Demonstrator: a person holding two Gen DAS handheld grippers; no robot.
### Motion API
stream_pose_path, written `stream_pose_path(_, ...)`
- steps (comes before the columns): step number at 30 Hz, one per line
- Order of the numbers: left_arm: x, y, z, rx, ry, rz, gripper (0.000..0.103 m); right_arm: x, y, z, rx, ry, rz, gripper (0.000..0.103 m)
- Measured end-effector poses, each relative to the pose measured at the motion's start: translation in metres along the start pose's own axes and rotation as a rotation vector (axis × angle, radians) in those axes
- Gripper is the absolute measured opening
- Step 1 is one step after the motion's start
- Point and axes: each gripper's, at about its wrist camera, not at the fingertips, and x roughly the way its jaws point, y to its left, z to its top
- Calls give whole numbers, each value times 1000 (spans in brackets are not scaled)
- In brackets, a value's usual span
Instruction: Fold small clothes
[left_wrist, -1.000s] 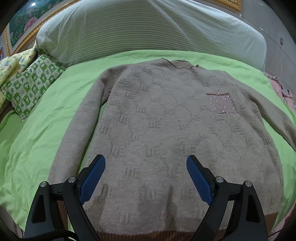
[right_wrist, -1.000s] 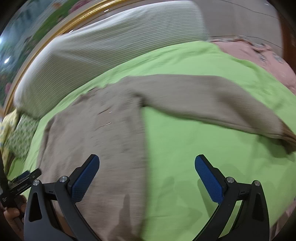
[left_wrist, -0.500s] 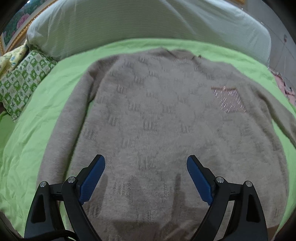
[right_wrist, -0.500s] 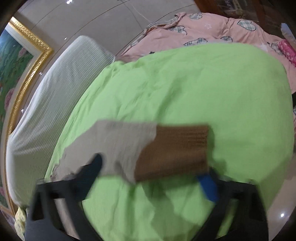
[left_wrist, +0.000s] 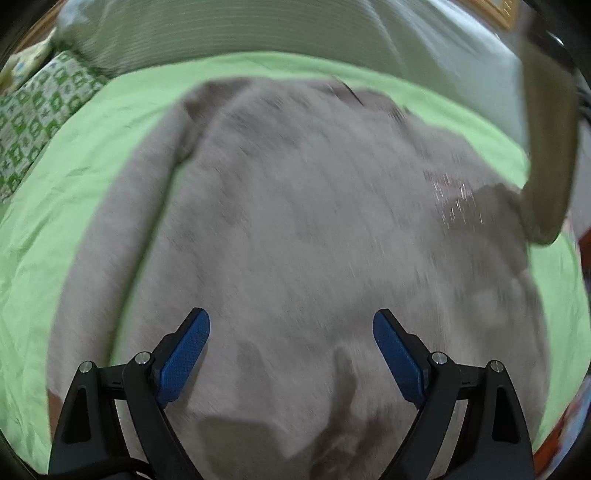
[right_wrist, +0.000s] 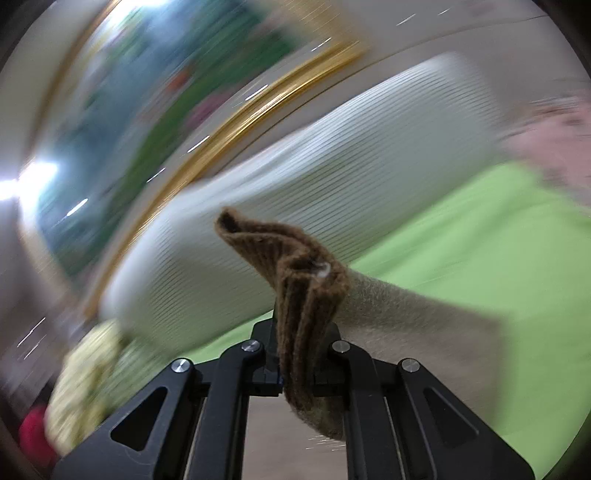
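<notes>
Sweater (left_wrist: 303, 229) lies flat, front up, on the green sheet (left_wrist: 55, 221), neck toward the striped pillow (left_wrist: 221, 29), sparkly chest patch (left_wrist: 456, 199) at right. Left gripper (left_wrist: 291, 350) hovers over the lower body, jaws wide apart, nothing between them. Right gripper (right_wrist: 295, 373) has just been closing and now pinches the brown ribbed cuff (right_wrist: 295, 280) of one sleeve (right_wrist: 406, 314), lifted off the bed; that sleeve hangs at the right edge of the left view. Both views blurred.
</notes>
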Motion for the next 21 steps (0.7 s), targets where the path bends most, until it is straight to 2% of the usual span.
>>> stream_pose_path(1,-1,5,7,-10,-8,1,91,38,17,-14,-11,98,81,23)
stream_pose_path(2,0,11,14,-18,-15,1,91,73,33,-32,-35,207,126,48)
stream_pose_path(3,2,16,23,-24,-12,1,91,88,39,-43,-50,254,136,58)
stream_pose_path(4,5,17,31,-28,-5,-1,91,100,44,-57,-65,284,142,58)
stream_pose_path(7,24,29,47,-71,20,-45,91,90,28,-73,-66,254,119,60)
stream_pose_path(9,42,31,55,-107,57,-69,91,67,2,-72,-49,223,34,67)
stream_pose_path(12,70,30,71,-168,113,-137,91,35,-46,-76,16,190,-95,67)
stream_pose_path(14,90,20,86,-187,130,-130,91,13,-77,-71,77,160,-169,67)
stream_pose_path(17,110,5,107,-183,122,-99,92,-13,-104,-71,129,129,-235,67)
stream_pose_path(20,123,-5,127,-177,87,-95,91,-26,-121,-75,146,114,-263,67)
stream_pose_path(21,125,-9,131,-164,73,-97,81,-29,-126,-76,150,110,-274,67)
